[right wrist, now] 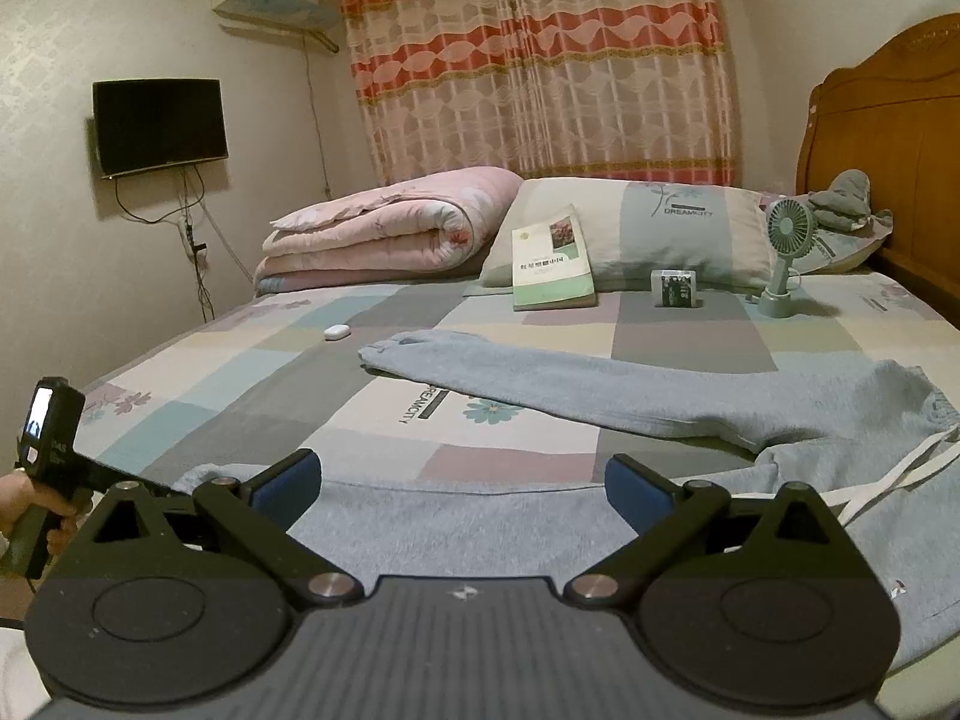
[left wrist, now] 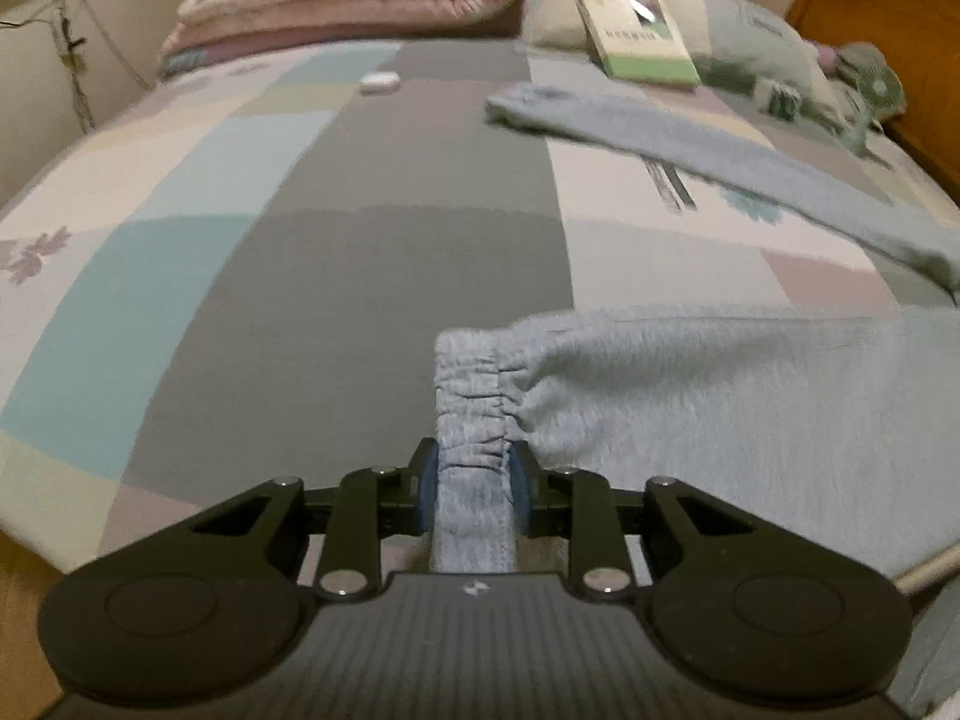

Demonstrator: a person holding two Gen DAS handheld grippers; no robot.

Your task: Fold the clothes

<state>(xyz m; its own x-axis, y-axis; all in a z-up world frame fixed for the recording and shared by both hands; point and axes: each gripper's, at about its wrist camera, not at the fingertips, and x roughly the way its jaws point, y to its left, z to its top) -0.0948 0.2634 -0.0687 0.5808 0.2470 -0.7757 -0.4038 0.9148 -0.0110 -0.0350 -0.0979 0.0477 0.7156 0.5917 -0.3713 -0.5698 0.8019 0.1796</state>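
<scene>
Two legs of the grey sweatpants [right wrist: 690,396] stretch across the patchwork bed [right wrist: 240,396], cuffs leftward, waist to the right. Left gripper [left wrist: 474,489] fingers [left wrist: 427,492] clench the near leg's elastic cuff [left wrist: 471,396]; right gripper [right wrist: 462,483] fingers spread wide, released, above that leg.

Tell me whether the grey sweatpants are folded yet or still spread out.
Spread out: the grey sweatpants lie with legs splayed apart on the bed; left gripper pinches one cuff.

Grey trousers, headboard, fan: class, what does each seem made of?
Grey trousers: soft knit jersey, probably cotton; fuzzy matte surface, gathered elastic cuff. Headboard: varnished wood, orange-brown, slightly glossy, carved edge. Fan: likely moulded plastic, smooth pale green.
</scene>
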